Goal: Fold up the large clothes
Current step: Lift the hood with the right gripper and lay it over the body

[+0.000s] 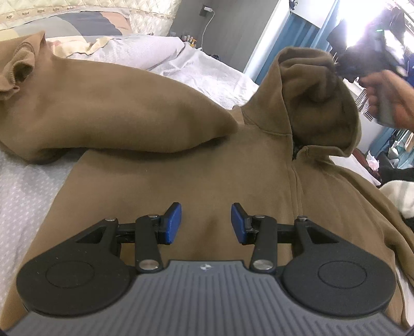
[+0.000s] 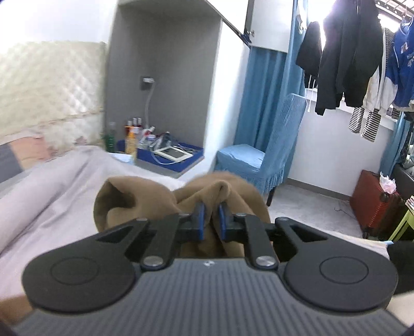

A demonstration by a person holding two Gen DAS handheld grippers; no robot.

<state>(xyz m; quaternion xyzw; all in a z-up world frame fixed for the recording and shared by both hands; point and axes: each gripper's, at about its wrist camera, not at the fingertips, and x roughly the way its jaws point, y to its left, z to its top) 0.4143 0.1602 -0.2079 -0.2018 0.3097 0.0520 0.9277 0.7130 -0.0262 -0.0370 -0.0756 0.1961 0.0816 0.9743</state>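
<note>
You had a quilted cream headboard (image 2: 49, 85) at the upper left of the right wrist view, with a grey wall niche (image 2: 165, 77) beside it. A blue-covered chair (image 2: 261, 152) stood mid-frame before blue curtains (image 2: 266, 85). Bright window light (image 2: 333, 15) glared at the upper right, and a red suitcase (image 2: 375, 201) sat on the grey floor (image 2: 310, 206).

Brown hoodie (image 1: 160, 165); white dotted bedsheet (image 1: 23, 196); blue chair cover (image 2: 261, 152); red suitcase (image 2: 375, 204).

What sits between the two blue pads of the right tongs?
A bunched fold of the brown fleece hoodie is pinched between the right tongs, seen in the right wrist view.
</note>
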